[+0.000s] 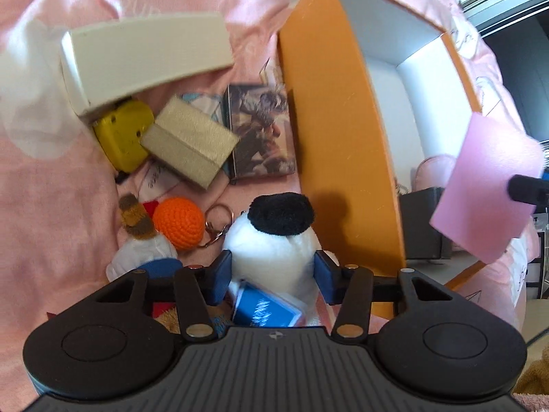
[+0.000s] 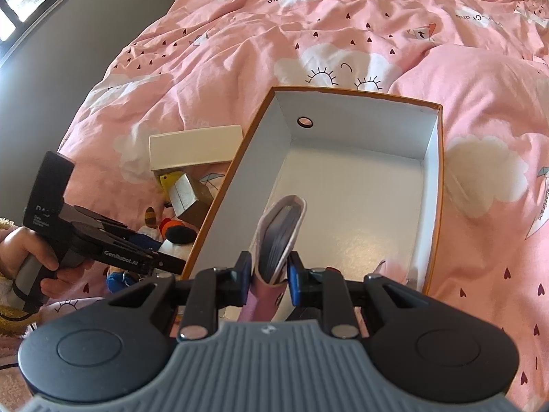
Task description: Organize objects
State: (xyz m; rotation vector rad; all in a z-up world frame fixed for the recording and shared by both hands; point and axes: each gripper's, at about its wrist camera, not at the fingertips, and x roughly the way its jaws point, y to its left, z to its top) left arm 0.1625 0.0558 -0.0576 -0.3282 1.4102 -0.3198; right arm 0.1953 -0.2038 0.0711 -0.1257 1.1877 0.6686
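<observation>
A white plush toy with a black top lies on the pink bed cover, left of the orange box. My left gripper has a blue pad against each side of it. Seen from the right wrist view, that gripper comes in from the left beside the box wall, held by a hand. My right gripper is shut on a pink notebook, which hangs upright over the white inside of the orange box. The notebook also shows at the right of the left wrist view.
Left of the box lie a cream lid, a yellow device, a gold box, a picture-covered book, an orange crochet ball on a key ring and a blue card pack. Rumpled pink bedding surrounds everything.
</observation>
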